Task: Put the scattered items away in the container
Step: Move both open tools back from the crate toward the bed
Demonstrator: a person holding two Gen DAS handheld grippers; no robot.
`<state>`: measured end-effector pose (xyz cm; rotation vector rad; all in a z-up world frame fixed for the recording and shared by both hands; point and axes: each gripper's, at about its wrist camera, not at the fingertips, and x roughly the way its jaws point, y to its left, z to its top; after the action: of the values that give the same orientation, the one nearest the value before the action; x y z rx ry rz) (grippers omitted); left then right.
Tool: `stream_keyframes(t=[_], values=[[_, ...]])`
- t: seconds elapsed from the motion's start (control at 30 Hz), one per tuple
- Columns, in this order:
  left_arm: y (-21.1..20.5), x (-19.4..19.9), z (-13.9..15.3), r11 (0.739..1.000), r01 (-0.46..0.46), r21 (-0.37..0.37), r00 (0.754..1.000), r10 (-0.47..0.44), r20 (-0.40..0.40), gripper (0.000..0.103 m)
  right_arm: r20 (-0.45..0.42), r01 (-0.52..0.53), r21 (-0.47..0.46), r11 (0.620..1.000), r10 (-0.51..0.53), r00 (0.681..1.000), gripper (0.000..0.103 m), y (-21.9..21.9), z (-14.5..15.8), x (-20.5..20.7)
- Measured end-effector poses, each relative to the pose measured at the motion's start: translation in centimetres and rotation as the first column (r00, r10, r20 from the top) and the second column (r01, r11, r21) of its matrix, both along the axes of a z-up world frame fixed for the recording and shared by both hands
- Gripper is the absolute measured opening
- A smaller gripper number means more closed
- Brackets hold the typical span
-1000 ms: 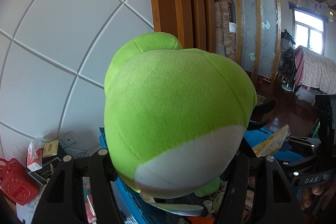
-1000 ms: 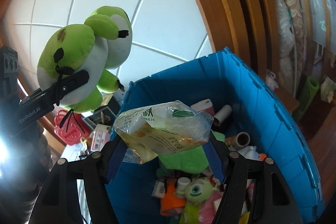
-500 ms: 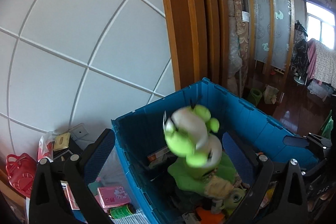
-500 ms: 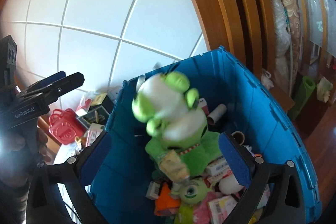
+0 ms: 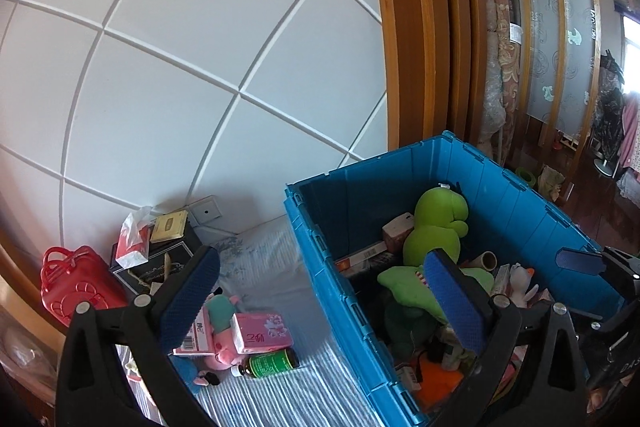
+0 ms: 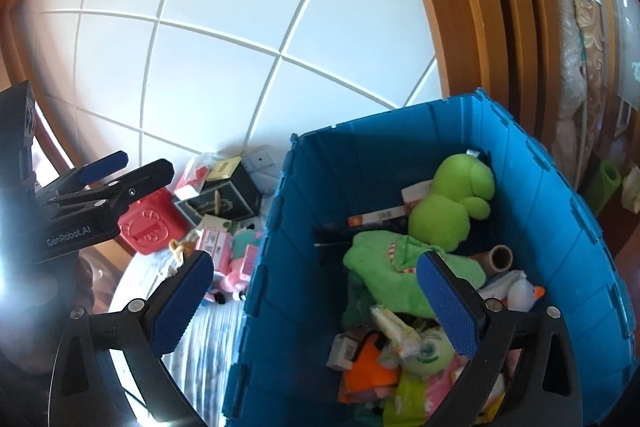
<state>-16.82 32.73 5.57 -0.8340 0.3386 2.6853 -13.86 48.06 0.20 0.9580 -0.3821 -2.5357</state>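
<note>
A white panelled wall [image 5: 180,75] stands behind, a wooden door frame [image 5: 404,39] to its right, rolled carpets [image 5: 500,67] farther right.

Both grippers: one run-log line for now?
left gripper: open, empty | right gripper: open, empty | frog plush: in bin

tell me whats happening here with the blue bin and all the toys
A person is tidying with a handheld gripper in each hand. Both the left gripper and the right gripper have just opened and hold nothing. The green frog plush now lies inside the blue bin on top of other toys and boxes. A pink box, a dark bottle and a red case lie outside it.
</note>
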Motion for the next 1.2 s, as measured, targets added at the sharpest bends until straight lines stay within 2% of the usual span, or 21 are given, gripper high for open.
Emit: stream_keyframes(t=[0.3, 0.7, 0.9, 1.2], values=[[-7.8, 1.8, -1.3, 0.996, -0.089, 0.01, 0.996, 0.089, 0.029, 0.103, 0.023, -0.069, 0.058, 0.996, 0.068, 0.997, 0.103, -7.0, 0.4, 2.1], [-17.5, 3.9, -3.5, 0.975, -0.218, 0.049, 0.972, 0.213, 0.102, 0.103, 0.073, -0.082, 0.149, 0.985, 0.072, 0.995, 0.103, -13.4, 0.6, 4.1], [-20.9, 5.0, -4.3, 0.968, -0.245, 0.062, 0.962, 0.235, 0.138, 0.103, 0.066, -0.087, 0.193, 0.977, 0.076, 0.995, 0.103, -15.8, 1.4, 5.7], [-23.5, 7.0, -4.7, 0.956, -0.286, 0.066, 0.949, 0.273, 0.158, 0.103, 0.069, -0.105, 0.216, 0.971, 0.092, 0.993, 0.103, -18.2, 2.2, 7.8]])
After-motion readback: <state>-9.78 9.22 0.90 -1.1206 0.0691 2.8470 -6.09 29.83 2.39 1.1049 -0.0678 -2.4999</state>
